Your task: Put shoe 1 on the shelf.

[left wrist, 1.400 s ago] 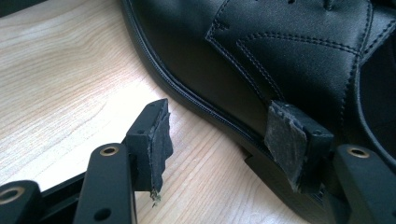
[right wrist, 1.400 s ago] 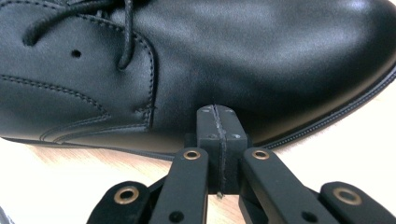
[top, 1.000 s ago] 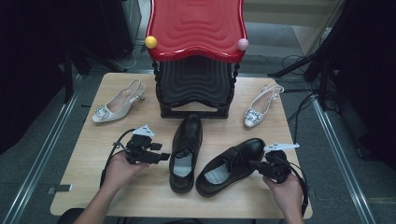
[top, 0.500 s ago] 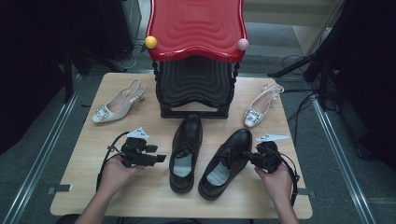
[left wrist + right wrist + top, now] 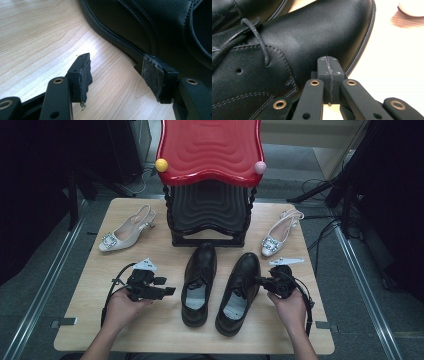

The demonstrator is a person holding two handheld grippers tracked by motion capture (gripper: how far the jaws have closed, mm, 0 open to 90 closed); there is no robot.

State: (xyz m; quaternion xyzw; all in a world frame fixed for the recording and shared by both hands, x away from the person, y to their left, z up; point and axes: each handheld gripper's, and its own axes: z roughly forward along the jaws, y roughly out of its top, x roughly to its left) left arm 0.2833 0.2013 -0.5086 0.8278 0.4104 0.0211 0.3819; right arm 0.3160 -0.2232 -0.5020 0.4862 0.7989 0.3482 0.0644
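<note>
The front of the red-topped black stool [image 5: 209, 195] stood on the wooden surface [image 5: 150, 325], but its back was cut off by the top edge of the high view. In the left gripper view, the left black dress shoe [image 5: 160, 27] ran out of the picture at the top and right, so just a stretch of its side and welt could be seen. In the right gripper view, the right black dress shoe [image 5: 294, 45] was cut off at left and bottom, and a pale shape at the top right corner was too cropped to name. Whether the closed tips actually pressed the leather could not be made out.

The left tongs [image 5: 169, 291] stood wide open with nothing between the pads [image 5: 83, 75]; they lay low over the surface, with one pad just beside the sole edge of the left shoe [image 5: 199, 282]. The right tongs [image 5: 258, 281] were fully closed, pads pressed together with nothing held, their tip right at the side of the right shoe [image 5: 240, 292] near the laces.

Both black shoes lay side by side at the middle of the surface, toes toward the stool. A white slingback heel [image 5: 125, 234] lay at the far left and another [image 5: 279, 234] at the far right.
</note>
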